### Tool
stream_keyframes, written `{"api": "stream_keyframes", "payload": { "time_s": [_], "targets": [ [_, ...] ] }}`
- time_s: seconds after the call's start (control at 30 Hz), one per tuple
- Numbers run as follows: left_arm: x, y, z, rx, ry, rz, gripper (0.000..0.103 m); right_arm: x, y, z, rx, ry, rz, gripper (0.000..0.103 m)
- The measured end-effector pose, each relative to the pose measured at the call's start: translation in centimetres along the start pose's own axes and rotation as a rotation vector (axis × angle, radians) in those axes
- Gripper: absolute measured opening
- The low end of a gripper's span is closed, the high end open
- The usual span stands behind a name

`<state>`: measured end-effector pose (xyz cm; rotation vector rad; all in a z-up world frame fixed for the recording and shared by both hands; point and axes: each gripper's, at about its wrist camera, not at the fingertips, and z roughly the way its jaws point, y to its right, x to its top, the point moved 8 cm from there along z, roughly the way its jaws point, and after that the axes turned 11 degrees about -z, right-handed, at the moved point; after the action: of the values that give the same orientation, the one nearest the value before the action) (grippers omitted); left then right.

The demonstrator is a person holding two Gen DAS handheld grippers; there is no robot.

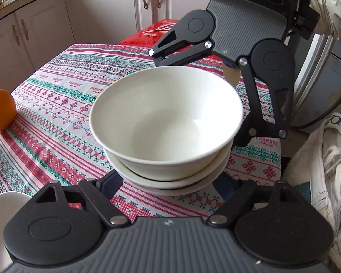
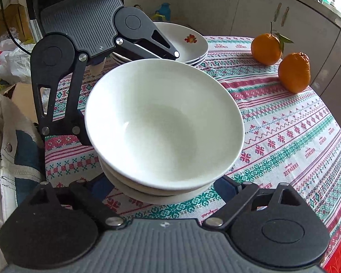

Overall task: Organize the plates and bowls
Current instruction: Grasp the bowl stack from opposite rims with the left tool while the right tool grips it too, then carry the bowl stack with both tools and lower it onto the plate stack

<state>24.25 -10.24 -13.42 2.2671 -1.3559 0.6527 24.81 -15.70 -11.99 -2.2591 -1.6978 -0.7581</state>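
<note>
A stack of three white bowls (image 1: 166, 122) stands on the patterned tablecloth (image 1: 63, 104); it also shows in the right wrist view (image 2: 163, 122). My left gripper (image 1: 168, 182) is spread wide, its fingers on either side of the stack's base, tips hidden under the bowls. My right gripper (image 2: 163, 188) is spread the same way from the opposite side. Each gripper shows in the other's view, the right one beyond the stack (image 1: 216, 91) and the left one likewise (image 2: 106, 95). Whether the fingers touch the bowls is hidden. A stack of white plates (image 2: 181, 43) with a fruit motif lies behind.
Two oranges (image 2: 282, 59) sit at the table's far right in the right wrist view; one orange (image 1: 0, 109) shows at left in the left wrist view. A plate's edge (image 1: 2, 218) is at lower left. A red box (image 1: 152, 34) lies beyond the table. Cabinets stand behind.
</note>
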Motion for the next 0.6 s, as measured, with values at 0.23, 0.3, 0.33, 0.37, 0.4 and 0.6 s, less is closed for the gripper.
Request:
{"api": "stream_keyframes", "payload": {
  "time_s": [0.23,0.3,0.33,0.37,0.4,0.6],
  "targets": [
    [0.17,-0.3,0.08,-0.018,-0.007,0.005,0.085,0.08,-0.1,0.01,0.02,0.003,0.006,0.091],
    [0.2,-0.26,0.08,-0.019,-0.007,0.006,0.084,0.07,-0.13,-0.01,0.021,0.002,0.014,0.091],
    [0.19,-0.26,0.04,-0.019,-0.005,0.008,0.084,0.05,-0.12,-0.02,0.023,0.001,0.02,0.09],
    [0.18,-0.25,0.01,-0.019,-0.004,0.009,0.084,0.05,-0.11,-0.04,0.024,0.0,0.022,0.09],
    [0.19,-0.25,-0.01,-0.019,-0.002,0.005,0.084,0.05,-0.1,-0.06,0.026,-0.002,0.025,0.09],
    [0.12,-0.21,-0.31,-0.021,0.011,-0.01,0.084,0.28,-0.23,-0.16,0.021,-0.023,0.024,0.09]
  ]
}}
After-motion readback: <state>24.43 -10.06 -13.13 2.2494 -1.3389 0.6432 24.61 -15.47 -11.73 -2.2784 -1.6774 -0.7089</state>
